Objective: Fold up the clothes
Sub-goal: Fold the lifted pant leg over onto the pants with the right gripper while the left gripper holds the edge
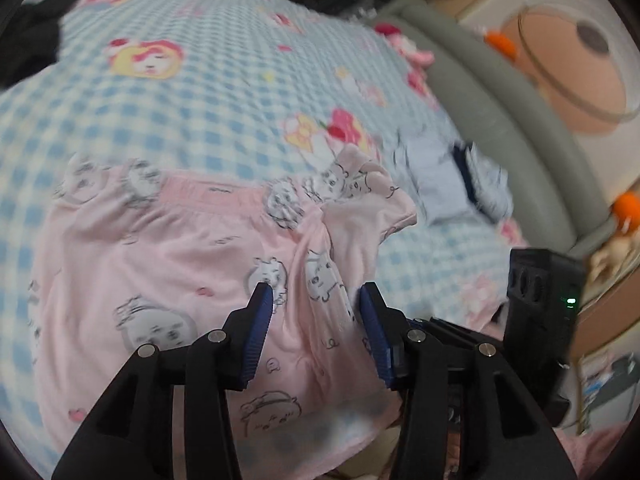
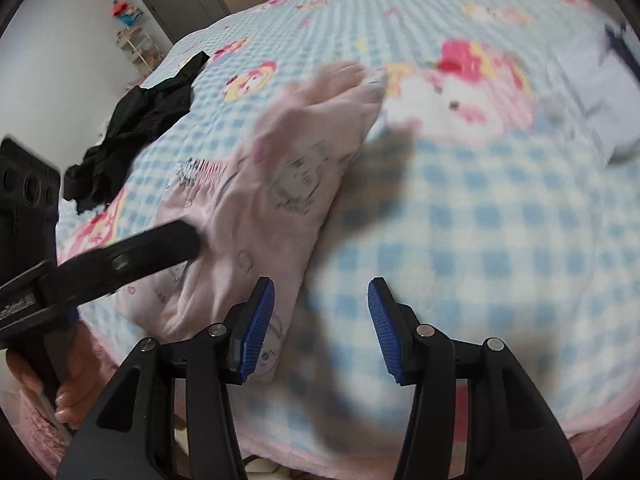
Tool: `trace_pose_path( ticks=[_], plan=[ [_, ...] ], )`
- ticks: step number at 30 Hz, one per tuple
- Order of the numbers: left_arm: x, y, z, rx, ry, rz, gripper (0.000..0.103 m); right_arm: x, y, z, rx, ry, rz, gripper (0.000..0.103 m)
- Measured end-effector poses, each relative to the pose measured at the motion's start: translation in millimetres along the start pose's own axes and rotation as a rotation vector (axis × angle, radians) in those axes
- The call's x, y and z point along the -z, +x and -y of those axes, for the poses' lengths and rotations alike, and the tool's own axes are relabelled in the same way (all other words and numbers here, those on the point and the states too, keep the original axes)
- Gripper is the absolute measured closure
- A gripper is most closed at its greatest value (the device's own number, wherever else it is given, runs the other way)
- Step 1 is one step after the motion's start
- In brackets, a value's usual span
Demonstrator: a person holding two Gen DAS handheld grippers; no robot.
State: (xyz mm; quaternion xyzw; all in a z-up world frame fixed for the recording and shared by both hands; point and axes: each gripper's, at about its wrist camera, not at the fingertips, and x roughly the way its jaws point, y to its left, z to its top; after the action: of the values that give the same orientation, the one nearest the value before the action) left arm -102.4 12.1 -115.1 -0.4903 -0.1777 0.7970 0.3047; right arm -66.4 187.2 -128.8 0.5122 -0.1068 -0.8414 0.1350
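Pink printed shorts (image 1: 168,264) with an elastic waistband lie partly folded on the blue checked bedspread (image 1: 192,120). My left gripper (image 1: 316,304) is open just above the shorts' right half, with cloth between its blue pads but not pinched. In the right wrist view the same pink shorts (image 2: 272,184) lie to the left, and my right gripper (image 2: 322,300) is open and empty over bare bedspread (image 2: 480,220) beside their near edge. The left gripper's arm (image 2: 132,256) reaches in from the left.
A black garment (image 2: 136,128) lies crumpled at the bed's far left side. A light blue folded garment (image 1: 452,184) lies near the grey padded headboard (image 1: 500,120). The right gripper's body (image 1: 540,320) is close on the right. A door and a shelf stand beyond the bed.
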Motion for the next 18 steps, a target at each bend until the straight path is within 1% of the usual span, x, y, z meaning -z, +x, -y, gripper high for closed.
trace_pose_path(
  ticks=[3,6,9,10,12,16,18],
  plan=[
    [0,7,5,0.035,-0.018,-0.034,0.055,2,3,-5,-0.012,-0.011,-0.001,0.053],
    [5,10,7,0.034,-0.011,-0.067,0.052,4,5,-8,-0.022,-0.013,0.005,0.053],
    [12,8,10,0.022,0.008,-0.063,0.051,6,5,-6,-0.037,0.009,0.021,0.053],
    [12,6,11,0.009,0.014,-0.053,0.049,7,4,-6,-0.036,0.013,0.028,0.053],
    [12,2,13,-0.019,0.027,-0.024,0.049,6,1,-5,-0.024,0.021,0.044,0.053],
    [-3,8,24,-0.048,0.087,-0.044,0.049,1,-6,9,0.028,0.077,0.075,0.053],
    [-10,17,30,-0.126,0.112,-0.052,0.050,-1,-9,17,0.057,0.109,0.084,0.053]
  ],
)
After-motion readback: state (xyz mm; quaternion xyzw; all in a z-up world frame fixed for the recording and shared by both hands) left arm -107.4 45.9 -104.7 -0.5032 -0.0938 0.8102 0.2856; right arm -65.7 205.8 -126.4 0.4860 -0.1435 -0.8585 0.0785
